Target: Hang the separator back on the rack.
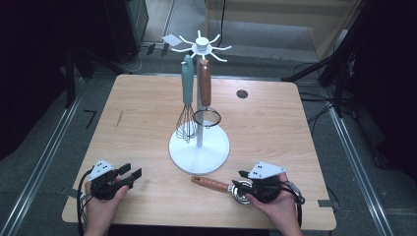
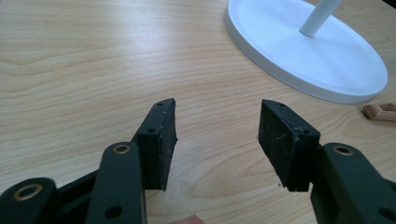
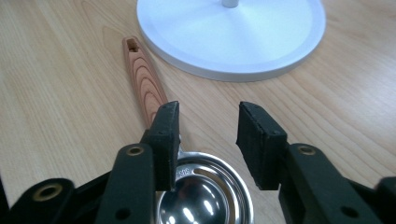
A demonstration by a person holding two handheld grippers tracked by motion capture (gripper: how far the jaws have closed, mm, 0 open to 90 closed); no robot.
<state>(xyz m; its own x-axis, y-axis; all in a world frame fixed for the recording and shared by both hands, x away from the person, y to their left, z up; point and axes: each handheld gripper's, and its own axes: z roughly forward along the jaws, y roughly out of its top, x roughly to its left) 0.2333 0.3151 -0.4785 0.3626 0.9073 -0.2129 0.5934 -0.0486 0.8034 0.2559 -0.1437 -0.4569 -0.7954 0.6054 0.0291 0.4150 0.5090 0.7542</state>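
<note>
A white hanging stand (image 1: pixel 199 147) rises from the middle of the wooden table. From its top hooks hang a teal-handled whisk (image 1: pixel 187 93) and a wooden-handled strainer (image 1: pixel 205 88). A wooden-handled metal utensil (image 1: pixel 214 184) lies flat in front of the base. My right gripper (image 1: pixel 240 183) hovers open over its steel bowl end. In the right gripper view the jaws (image 3: pixel 208 112) stand apart above the bowl (image 3: pixel 205 196), pressing nothing, and the handle (image 3: pixel 144 79) runs away to the upper left. My left gripper (image 1: pixel 131 171) is open and empty at the front left (image 2: pixel 217 105).
The stand's round base (image 2: pixel 299 51) lies ahead and to the right of the left gripper, with the tip of the utensil's handle (image 2: pixel 380 112) beside it. A small dark disc (image 1: pixel 242 93) sits at the table's far right. Dark equipment and cables surround the table.
</note>
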